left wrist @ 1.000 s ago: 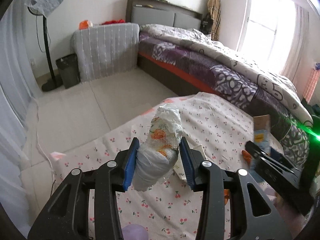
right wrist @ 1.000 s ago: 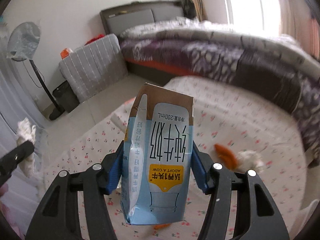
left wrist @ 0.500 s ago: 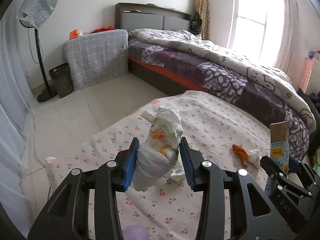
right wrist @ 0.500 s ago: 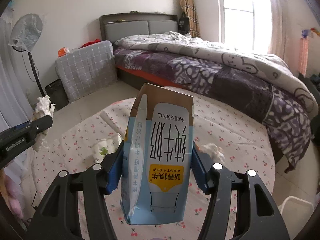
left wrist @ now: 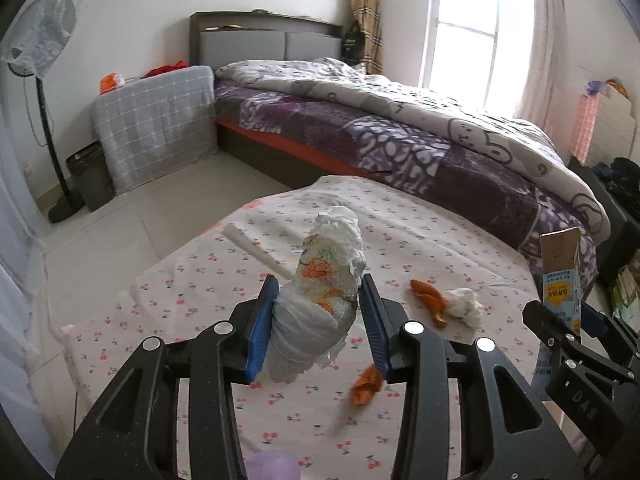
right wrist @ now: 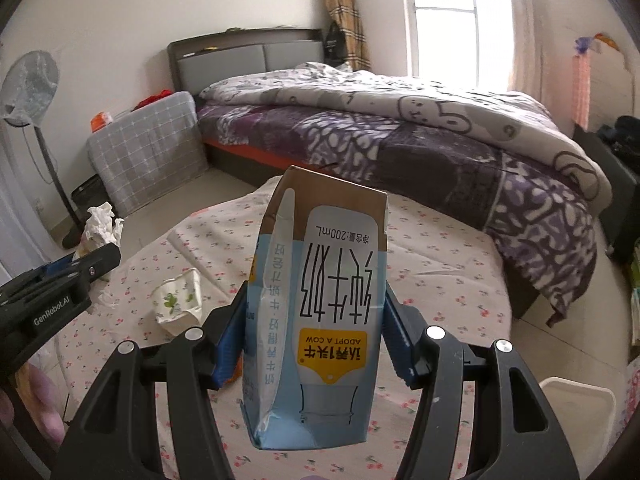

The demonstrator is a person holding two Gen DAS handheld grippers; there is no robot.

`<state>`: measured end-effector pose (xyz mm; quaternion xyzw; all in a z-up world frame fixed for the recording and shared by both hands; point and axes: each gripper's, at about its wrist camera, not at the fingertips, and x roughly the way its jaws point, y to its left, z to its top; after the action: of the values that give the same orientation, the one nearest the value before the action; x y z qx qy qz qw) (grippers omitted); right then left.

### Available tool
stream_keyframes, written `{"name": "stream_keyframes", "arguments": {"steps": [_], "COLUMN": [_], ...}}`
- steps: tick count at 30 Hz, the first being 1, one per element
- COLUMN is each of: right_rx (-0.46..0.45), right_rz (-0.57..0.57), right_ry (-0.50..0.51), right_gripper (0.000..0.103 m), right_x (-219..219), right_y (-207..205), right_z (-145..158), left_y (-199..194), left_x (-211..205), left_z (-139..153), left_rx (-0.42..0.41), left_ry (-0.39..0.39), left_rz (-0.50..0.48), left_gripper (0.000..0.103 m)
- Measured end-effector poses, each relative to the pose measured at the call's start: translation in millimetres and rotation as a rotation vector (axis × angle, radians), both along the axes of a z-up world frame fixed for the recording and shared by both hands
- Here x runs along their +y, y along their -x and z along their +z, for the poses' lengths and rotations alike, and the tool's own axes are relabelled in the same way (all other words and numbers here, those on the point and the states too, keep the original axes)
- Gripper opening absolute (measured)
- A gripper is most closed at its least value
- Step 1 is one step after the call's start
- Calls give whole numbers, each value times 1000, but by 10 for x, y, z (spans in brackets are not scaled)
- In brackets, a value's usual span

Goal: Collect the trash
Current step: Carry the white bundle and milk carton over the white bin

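Milk carton (right wrist: 316, 316) upside down, upright, in right gripper (right wrist: 314, 344)

The carton (right wrist: 316, 312) hides the middle of the tablecloth (right wrist: 440, 264) in the right view; in the left view only its edge (left wrist: 560, 280) shows at 3 o'clock, behind the right gripper (left wrist: 576, 344). An orange scrap (left wrist: 366, 388) at 5 o'clock is blurred. A purple shape (left wrist: 272, 466) at 6 o'clock is cut off. The bundle (left wrist: 320, 300) covers the left pads' inner faces.
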<state>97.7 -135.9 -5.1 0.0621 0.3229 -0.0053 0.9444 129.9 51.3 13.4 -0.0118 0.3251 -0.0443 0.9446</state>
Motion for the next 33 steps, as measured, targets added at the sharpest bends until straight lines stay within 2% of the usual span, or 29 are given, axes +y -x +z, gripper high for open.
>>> {"name": "stream_keyframes", "arguments": {"steps": [13,33], "right_rx": [-4,5], "right_rz": [-98,-277], "right_ry": [5,-2], "right_gripper": [59,59], "right_x": [-490,-1275], "right_y": [266,730], "right_z": [62,125], "left_y": [109,293], "left_x": [-477,-988], "left_z": [-8,-62], "left_rx": [-6,-12], "left_ry": [-9,-33], "left_rz": [-94,-208], "left_gripper": [39,39]}}
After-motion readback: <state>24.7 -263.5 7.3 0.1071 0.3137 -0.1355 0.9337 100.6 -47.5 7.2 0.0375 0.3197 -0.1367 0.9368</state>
